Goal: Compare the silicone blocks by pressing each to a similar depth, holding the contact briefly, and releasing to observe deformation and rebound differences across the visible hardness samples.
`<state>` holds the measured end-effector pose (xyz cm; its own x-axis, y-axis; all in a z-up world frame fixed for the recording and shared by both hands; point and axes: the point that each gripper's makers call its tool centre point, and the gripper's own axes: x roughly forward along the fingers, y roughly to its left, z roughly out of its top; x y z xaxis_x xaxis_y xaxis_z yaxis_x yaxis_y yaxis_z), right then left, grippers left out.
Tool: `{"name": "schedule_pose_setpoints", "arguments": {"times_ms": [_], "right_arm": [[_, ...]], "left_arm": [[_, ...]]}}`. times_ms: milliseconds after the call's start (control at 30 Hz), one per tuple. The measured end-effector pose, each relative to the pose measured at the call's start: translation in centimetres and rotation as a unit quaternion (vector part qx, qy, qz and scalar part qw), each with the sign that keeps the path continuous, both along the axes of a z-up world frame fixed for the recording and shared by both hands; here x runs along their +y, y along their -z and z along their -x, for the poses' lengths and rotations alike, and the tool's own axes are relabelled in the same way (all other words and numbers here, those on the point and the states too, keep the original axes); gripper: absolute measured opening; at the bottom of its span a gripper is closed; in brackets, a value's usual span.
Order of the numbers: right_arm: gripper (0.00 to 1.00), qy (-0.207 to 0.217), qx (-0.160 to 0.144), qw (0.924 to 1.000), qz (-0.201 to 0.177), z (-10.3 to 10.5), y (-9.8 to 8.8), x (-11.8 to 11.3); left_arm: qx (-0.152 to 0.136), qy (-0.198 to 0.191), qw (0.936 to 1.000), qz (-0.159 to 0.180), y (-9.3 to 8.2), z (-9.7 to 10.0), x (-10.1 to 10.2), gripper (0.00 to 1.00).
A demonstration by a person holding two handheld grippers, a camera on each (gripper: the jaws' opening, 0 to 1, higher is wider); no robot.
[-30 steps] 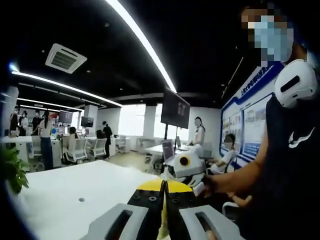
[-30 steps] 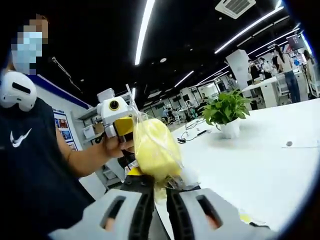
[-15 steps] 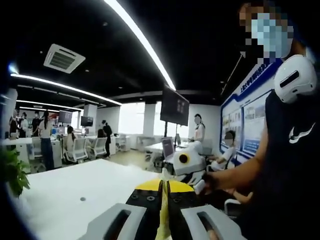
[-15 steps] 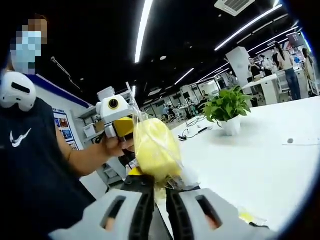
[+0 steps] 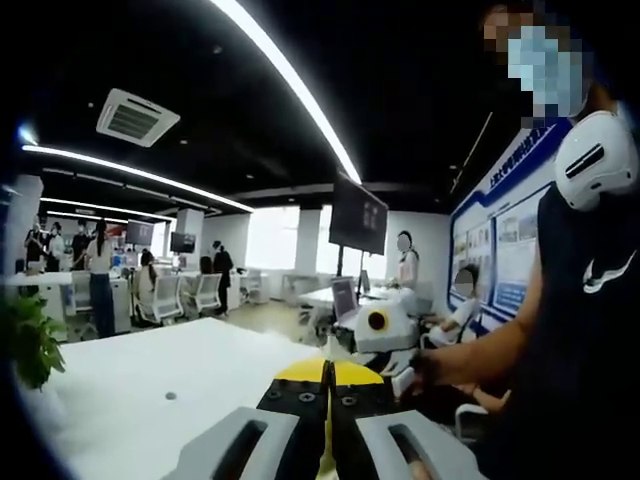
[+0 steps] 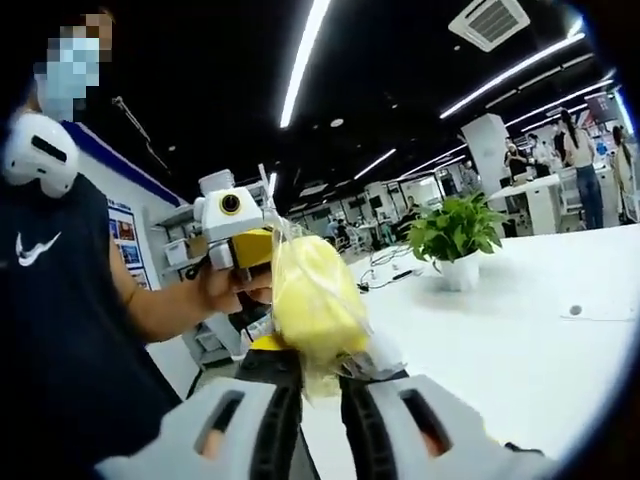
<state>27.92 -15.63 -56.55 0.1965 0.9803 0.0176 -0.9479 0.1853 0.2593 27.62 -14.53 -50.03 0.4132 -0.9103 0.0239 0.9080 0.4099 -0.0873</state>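
1. Right gripper (image 6: 318,368), right gripper view: the two grey jaws with black inner faces are closed on the lower end of a soft yellow silicone block wrapped in clear plastic film (image 6: 312,300), which stands up from between them, held in the air above the white table (image 6: 520,330).
2. Left gripper (image 5: 327,395), left gripper view: its jaws are pressed together, with a thin yellowish edge showing in the seam between them; what that edge belongs to cannot be told.
3. The left gripper also shows in the right gripper view, just behind the block, held in the person's hand (image 6: 228,287).
4. A green potted plant in a white pot (image 6: 455,235) stands on the table, well apart from the block.
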Motion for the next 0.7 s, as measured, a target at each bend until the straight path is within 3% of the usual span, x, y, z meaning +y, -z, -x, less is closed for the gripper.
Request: {"name": "schedule_pose_setpoints", "arguments": {"times_ms": [100,233,300,467,700], "right_arm": [[0.21,0.007,-0.009,0.9999,0.011,-0.3,0.3,0.2],[0.53,0.040,-0.031,0.9987,0.009,-1.3,0.0,0.1],[0.64,0.060,-0.045,0.9971,0.012,-2.0,-0.1,-0.2],[0.97,0.130,-0.098,0.9861,0.033,-4.0,-0.5,-1.7],[0.96,0.184,-0.114,0.9755,0.039,-5.4,-1.5,-4.6]], "left_arm": [[0.001,-0.007,0.9999,0.010,-0.4,-0.2,0.4,0.00],[0.003,-0.016,0.9996,0.024,-1.0,-0.6,1.0,0.00],[0.001,-0.021,0.9994,0.027,-1.3,-0.8,1.2,0.00],[0.008,-0.028,0.9986,0.043,-2.0,-1.3,1.8,0.00],[0.019,-0.045,0.9967,0.065,-2.2,-2.2,2.6,0.00]]}}
